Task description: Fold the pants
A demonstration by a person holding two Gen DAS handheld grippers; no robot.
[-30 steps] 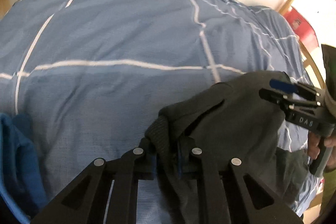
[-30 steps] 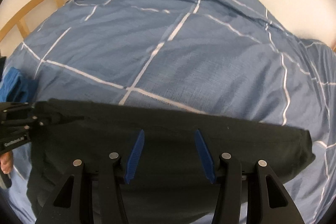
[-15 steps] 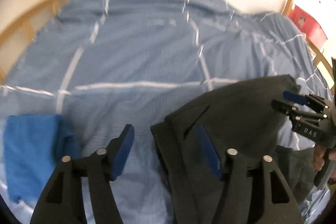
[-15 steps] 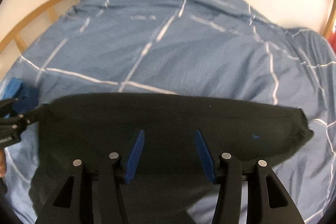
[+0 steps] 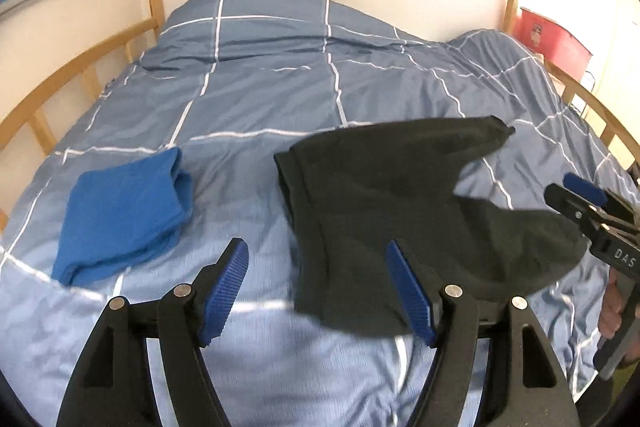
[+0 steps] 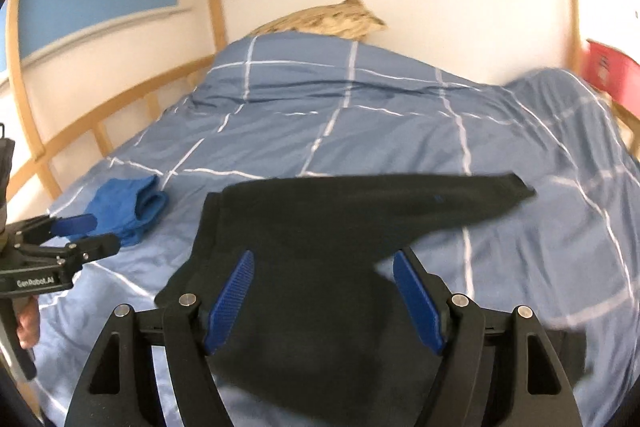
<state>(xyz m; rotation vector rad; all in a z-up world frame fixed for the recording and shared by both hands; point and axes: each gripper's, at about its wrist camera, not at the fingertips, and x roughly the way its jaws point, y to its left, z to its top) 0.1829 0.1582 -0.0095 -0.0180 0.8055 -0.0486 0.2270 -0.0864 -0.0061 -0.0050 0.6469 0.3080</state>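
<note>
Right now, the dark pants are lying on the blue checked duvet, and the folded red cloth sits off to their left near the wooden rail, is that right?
Not quite: the folded cloth is bright blue, not red. The left wrist view shows it clearly, lying to the left of the dark pants on the blue checked duvet, toward the wooden rail. The only red thing is an object beyond the bed's far right edge.

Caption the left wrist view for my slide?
Open left gripper above dark pants on the bed, blue cloth beside.
</note>
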